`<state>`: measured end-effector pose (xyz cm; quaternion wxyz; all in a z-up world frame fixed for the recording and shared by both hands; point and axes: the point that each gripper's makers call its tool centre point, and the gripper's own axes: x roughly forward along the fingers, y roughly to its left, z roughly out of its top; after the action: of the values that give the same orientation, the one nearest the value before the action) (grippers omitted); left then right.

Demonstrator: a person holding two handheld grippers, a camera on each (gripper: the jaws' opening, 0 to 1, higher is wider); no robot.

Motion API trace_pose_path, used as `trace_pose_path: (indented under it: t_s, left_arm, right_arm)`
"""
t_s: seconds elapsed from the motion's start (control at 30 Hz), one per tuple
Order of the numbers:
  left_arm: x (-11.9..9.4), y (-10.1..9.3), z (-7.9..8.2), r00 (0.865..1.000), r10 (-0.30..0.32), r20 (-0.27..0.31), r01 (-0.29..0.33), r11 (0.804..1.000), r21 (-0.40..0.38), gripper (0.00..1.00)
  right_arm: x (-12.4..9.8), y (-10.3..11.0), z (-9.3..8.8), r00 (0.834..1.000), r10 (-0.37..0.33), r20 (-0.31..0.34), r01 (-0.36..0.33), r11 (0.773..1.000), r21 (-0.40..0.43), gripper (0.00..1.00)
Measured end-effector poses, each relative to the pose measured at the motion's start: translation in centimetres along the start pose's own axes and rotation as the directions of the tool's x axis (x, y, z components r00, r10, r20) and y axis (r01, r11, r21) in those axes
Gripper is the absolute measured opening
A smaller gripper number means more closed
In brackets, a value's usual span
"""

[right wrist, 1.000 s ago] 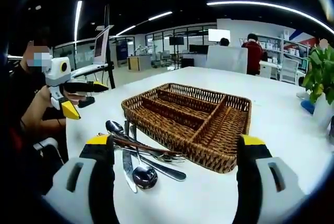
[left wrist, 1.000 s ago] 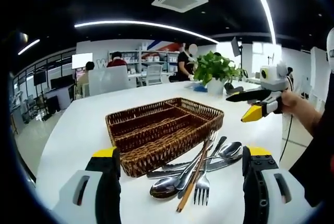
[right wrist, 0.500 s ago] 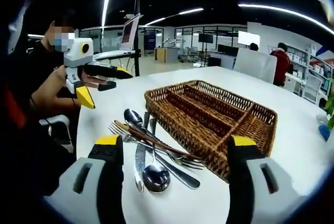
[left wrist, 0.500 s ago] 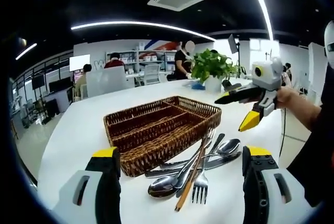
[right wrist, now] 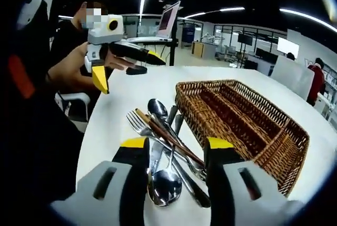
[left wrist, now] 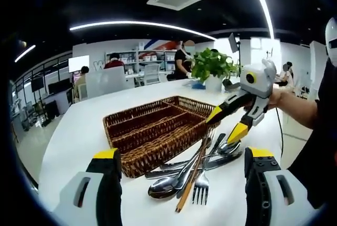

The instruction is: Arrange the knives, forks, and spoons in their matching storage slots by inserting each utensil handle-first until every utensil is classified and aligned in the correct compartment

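two hand-held grippers work a pile of cutlery (left wrist: 197, 165) lying on the white surface (left wrist: 73, 136), touching the wicker tray (left wrist: 158, 131) at its 4 o'clock side. the right hand-held gripper (left wrist: 229, 123), jaws spread, has dropped over the pile since a second ago; the left hand-held gripper (right wrist: 126, 62) hangs spread, well apart. the steel pieces look stiff, slick and tangled, best pinched mid-handle, one at a time. all tray compartments appear empty.
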<state>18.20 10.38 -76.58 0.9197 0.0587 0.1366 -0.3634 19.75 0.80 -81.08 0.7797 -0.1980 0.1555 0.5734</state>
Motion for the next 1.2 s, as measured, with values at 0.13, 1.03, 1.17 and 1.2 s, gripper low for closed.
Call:
trace_pose_path:
  t_s: [0.13,1.03,1.17,1.2]
  left_arm:
    - [0.0,0.0,-0.2,1.0,0.003,-0.01,-0.003,1.0,0.002,0.99]
    - [-0.3,0.2,-0.6,1.0,0.008,-0.017,-0.009,1.0,-0.005,0.99]
    - [-0.5,0.2,-0.6,1.0,0.011,-0.019,-0.012,1.0,-0.005,0.99]
    - [-0.5,0.3,-0.6,1.0,0.013,-0.018,-0.013,1.0,-0.005,0.99]
  right_arm:
    - [1.0,0.6,-0.3,0.998,0.049,-0.033,-0.051,0.997,-0.053,0.33]
    - [6.1,2.5,-1.1,0.936,0.269,-0.226,-0.325,0.908,-0.264,0.11]
    - [6.7,2.8,-1.3,0.925,0.294,-0.24,-0.357,0.89,-0.285,0.1]
    - [6.8,2.7,-1.3,0.924,0.299,-0.239,-0.361,0.888,-0.286,0.09]
